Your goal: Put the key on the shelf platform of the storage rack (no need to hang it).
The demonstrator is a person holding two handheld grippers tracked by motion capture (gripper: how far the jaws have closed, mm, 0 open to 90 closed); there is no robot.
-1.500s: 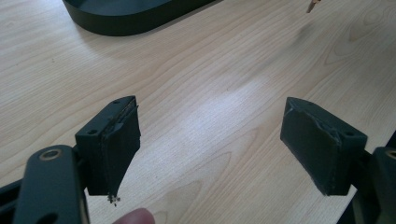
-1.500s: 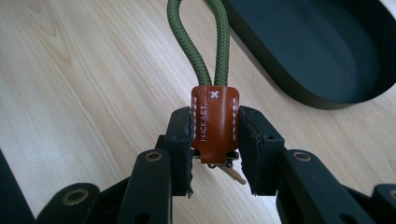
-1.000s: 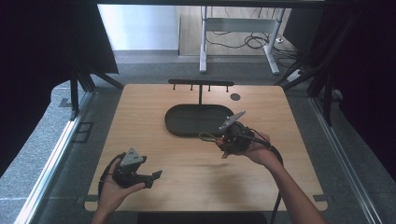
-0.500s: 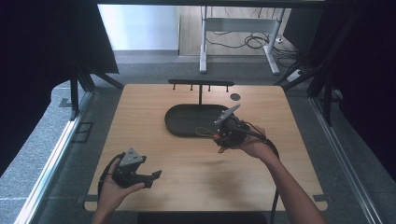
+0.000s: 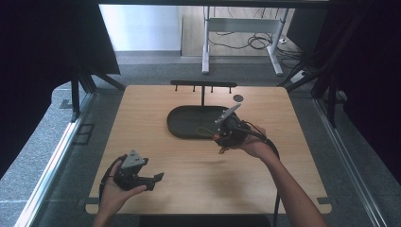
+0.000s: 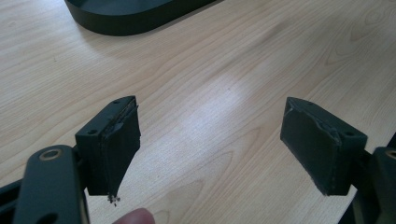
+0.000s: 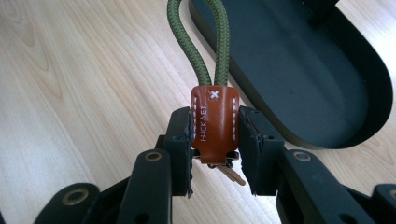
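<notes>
While brown leather tab (image 7: 214, 122) is pinched by right gripper (image 7: 215, 142), green cord loop (image 7: 198, 42) held over dark tray (image 5: 189, 124) front edge, likely for hook rack (image 5: 203, 85) at tabletop rear; left gripper (image 6: 210, 140) spread, parked near front-left corner

Light wooden table (image 5: 156, 118); small dark disc (image 5: 238, 98) near far edge; cables (image 5: 255, 42) on floor beyond.

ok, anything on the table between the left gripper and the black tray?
Nothing: bare wood. The left gripper view shows open jaws of the left gripper over plain tabletop up to the black tray.
</notes>
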